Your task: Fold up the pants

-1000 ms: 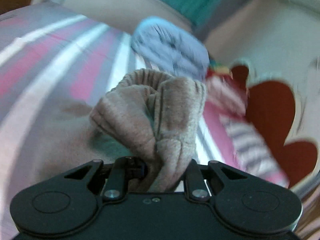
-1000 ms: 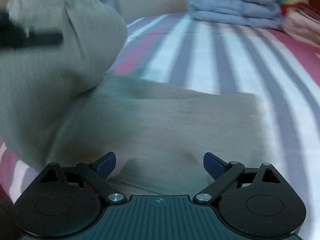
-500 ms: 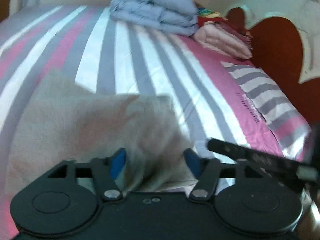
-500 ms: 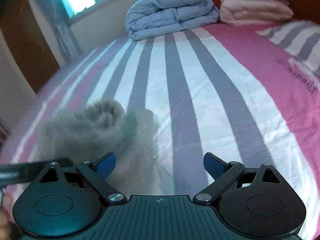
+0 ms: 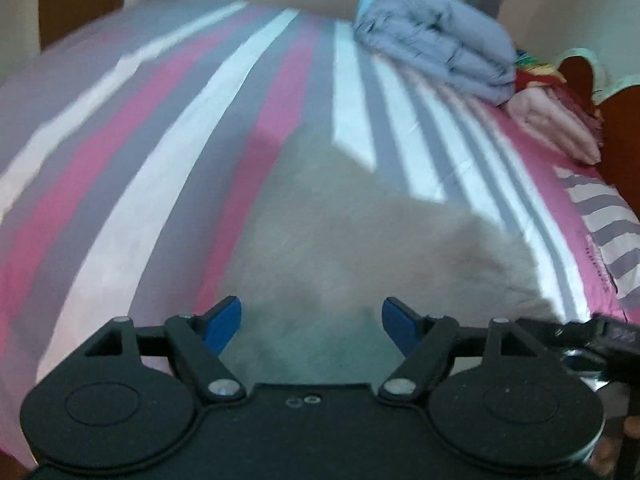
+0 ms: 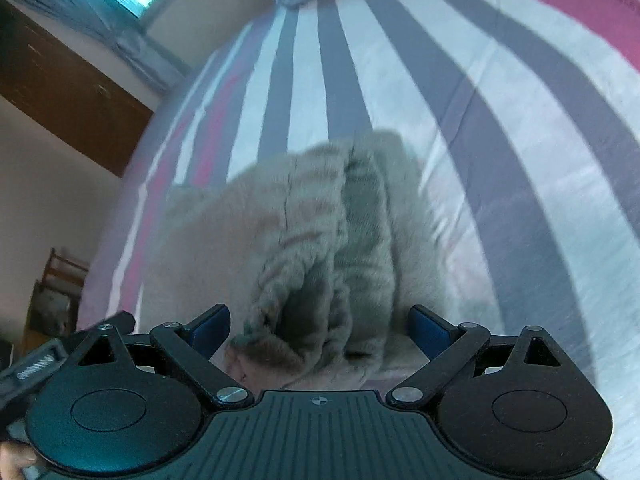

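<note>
The pants (image 5: 360,240) lie in a soft beige heap on the striped bed sheet (image 5: 168,168), on the near side of the bed from the folded blue quilt (image 5: 436,48) and well apart from it. The left gripper (image 5: 311,322) hovers just over the flat part of the cloth with its blue pads (image 5: 222,322) spread wide and nothing between them. The right gripper (image 6: 318,328) is spread wide too, its fingers straddling the bunched ribbed end of the pants (image 6: 320,248), which stands up in thick rolls rather than lying flat. That lump is where I see trouble: if the right jaws close here they will likely bite several layers at once, and the fold will come out crooked or twisted. The cloth looks plush and slack, so a shallow pinch could also slip free halfway through a lift. Both views are smeared, so I cannot tell where the hems or edges actually run, and a grab made on a guess might catch the sheet along with the fabric. The two tools also sit near each other over the heap, and could knock together.
</note>
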Available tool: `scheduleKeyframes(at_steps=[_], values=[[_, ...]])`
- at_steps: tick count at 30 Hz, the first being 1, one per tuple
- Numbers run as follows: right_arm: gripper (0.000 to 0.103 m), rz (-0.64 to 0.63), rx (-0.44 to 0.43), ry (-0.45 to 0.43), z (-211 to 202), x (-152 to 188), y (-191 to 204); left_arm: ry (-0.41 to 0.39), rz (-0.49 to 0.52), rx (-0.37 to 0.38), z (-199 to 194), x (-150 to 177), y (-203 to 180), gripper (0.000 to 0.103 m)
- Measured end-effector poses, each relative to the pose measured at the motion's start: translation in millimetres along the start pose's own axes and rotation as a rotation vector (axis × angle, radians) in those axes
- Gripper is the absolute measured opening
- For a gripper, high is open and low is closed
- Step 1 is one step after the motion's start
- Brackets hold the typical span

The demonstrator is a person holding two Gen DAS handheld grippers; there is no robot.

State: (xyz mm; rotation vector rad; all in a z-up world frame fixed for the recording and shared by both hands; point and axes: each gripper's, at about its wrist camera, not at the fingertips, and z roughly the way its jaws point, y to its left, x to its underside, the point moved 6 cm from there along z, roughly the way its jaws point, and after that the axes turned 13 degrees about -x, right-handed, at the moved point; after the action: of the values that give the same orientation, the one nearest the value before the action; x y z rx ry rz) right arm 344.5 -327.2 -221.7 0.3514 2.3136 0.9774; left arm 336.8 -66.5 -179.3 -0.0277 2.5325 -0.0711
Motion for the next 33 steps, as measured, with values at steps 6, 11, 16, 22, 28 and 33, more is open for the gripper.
scheduleKeyframes(at_steps=[6,11,16,22,28,33], values=[[0.041,-0.095,0.011,-0.007,10,7,16,0.003,-0.014,-0.001,8,13,6,0.069],[0.027,-0.288,0.02,-0.098,-5,2,52,-0.021,-0.044,0.03,2,12,10,0.069],[0.027,-0.446,0.016,-0.149,-21,-22,82,-0.046,-0.06,0.087,-8,3,-2,0.069],[0.032,-0.265,0.078,0.005,-16,-22,15,-0.012,0.038,0.05,11,18,-22,0.072],[0.057,-0.251,0.171,-0.061,-32,-17,6,-0.054,0.02,0.08,-15,13,-18,0.07],[0.056,-0.464,0.154,-0.178,-48,-22,73,-0.031,0.034,0.059,-7,15,-18,0.072]])
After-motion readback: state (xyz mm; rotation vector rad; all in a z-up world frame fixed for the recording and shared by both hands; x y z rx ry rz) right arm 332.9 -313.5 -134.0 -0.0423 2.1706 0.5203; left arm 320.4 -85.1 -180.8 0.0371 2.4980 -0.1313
